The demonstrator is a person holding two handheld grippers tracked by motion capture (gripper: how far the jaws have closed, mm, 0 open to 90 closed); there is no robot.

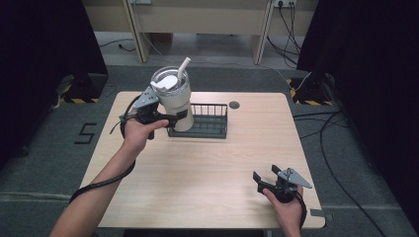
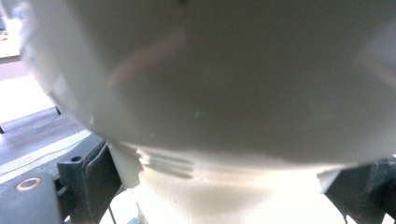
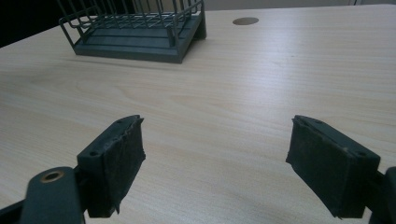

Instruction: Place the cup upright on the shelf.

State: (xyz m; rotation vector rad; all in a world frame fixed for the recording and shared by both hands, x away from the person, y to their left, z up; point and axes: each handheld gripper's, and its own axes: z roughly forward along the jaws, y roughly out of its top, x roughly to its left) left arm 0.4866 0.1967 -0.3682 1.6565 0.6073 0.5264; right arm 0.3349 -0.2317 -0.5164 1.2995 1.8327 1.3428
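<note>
High view. A light wood-grain table (image 1: 197, 173) carries a dark wire rack with a solid base (image 1: 210, 121) near its far middle. The left gripper (image 1: 175, 117) is closed around the lower body of a cream-coloured insulated tumbler with a clear lid and a pale straw (image 1: 173, 96), which is tilted slightly and sits at the rack's left end; whether its base rests in the rack or hangs just above it cannot be told. The right gripper (image 1: 267, 177) rests near the table's right front corner, well apart from the rack, its jaws spread and holding nothing.

Left gripper view. The tumbler (image 2: 210, 93) is close against the camera: a wide, smooth, glossy upper body narrowing to a ribbed step and a slimmer base. The black pads (image 2: 100, 177) press on that narrow part from both sides. Since the grip is low and the mass sits high, the vessel is likely top-heavy; the step, probably setting it into or lifting it out of the rack, is best done slowly, with the tumbler upright and its base clear of the wires.

Right gripper view. The right gripper (image 3: 215, 158) stands wide open over bare table (image 3: 210, 84), with the rack (image 3: 140, 32) farther off.
</note>
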